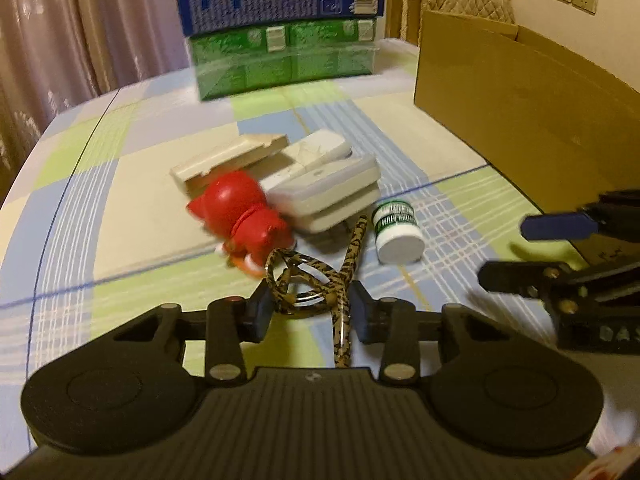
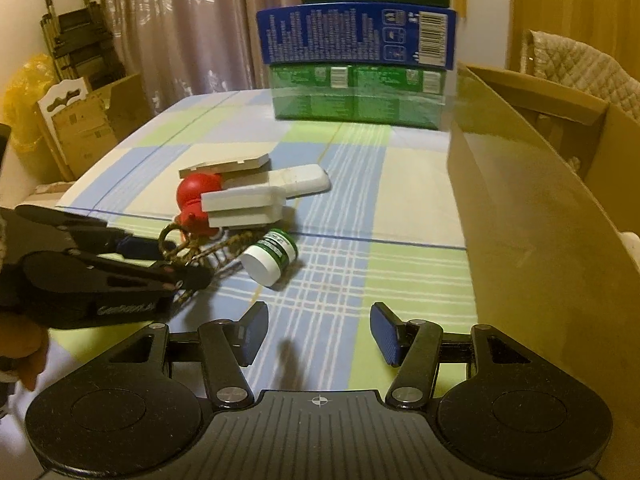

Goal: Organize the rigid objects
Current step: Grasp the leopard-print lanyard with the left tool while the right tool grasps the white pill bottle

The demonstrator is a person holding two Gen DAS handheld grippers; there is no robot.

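On the checked cloth lie one red plastic figure (image 1: 240, 210), one small white-capped green bottle (image 1: 397, 229), one leopard-patterned cord (image 1: 316, 276), and perhaps three cream plastic pieces (image 1: 328, 196); one brown cardboard box (image 1: 520, 112).

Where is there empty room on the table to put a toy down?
Free cloth lies between the little white bottle and the cardboard box, and behind the pile toward the green carton. It is crowded around the red figure, white blocks and braided cord.
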